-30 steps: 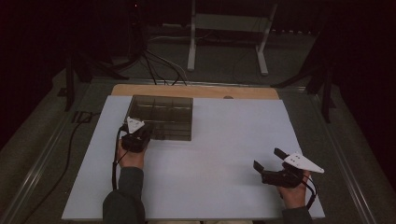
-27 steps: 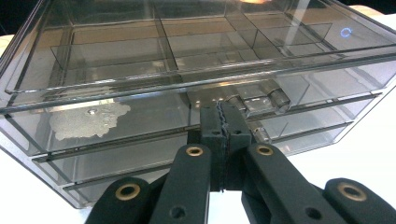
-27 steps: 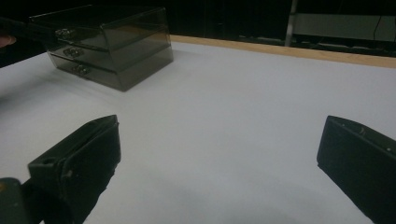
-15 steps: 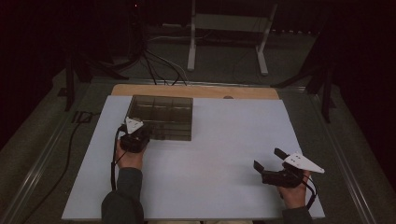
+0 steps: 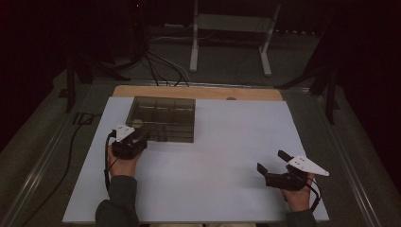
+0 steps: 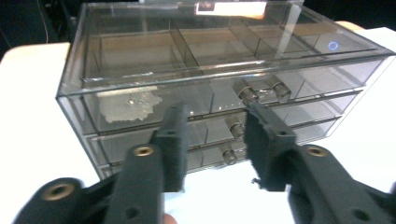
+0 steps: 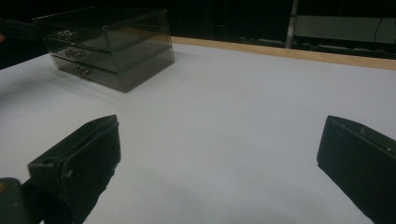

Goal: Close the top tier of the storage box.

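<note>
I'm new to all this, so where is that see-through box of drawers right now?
In the high view the drawer box sits at the far left of the white table, near its wooden back edge, right in front of the left tool.

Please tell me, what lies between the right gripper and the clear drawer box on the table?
Nothing lies there: in the high view, bare white table separates the right gripper from the drawer box. The right gripper view agrees.

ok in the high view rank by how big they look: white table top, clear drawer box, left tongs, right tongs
1. white table top
2. clear drawer box
3. left tongs and right tongs: they look about alike, so no ranking between them.
</note>
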